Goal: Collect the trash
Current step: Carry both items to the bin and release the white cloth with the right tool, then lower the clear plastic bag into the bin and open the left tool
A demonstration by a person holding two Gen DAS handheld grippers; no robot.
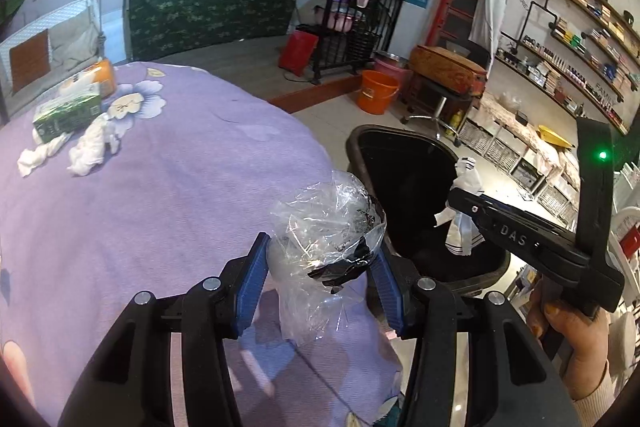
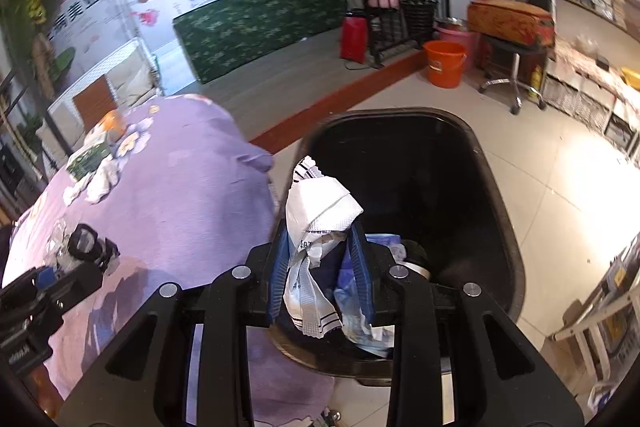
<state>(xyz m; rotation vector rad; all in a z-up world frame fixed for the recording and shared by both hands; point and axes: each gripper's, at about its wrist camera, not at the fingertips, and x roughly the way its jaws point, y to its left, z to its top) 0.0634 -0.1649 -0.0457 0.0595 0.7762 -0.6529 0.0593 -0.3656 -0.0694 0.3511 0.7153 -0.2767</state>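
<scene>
My left gripper (image 1: pixel 320 267) is shut on a crumpled clear plastic wrapper (image 1: pixel 328 223) above the edge of the purple-clothed table (image 1: pixel 168 195). My right gripper (image 2: pixel 322 263) is shut on a white striped wrapper (image 2: pixel 320 211) and holds it over the open black trash bin (image 2: pixel 496 195), which has trash inside. The right gripper also shows in the left wrist view (image 1: pixel 464 203) over the bin (image 1: pixel 360 143). Crumpled white tissues (image 1: pixel 92 147) lie at the table's far left.
A green tissue pack (image 1: pixel 66 113) and an orange pack (image 1: pixel 102 77) sit by the tissues. An orange bucket (image 1: pixel 376 91), a stool (image 1: pixel 448 75) and shelves (image 1: pixel 560 67) stand on the tiled floor beyond the bin.
</scene>
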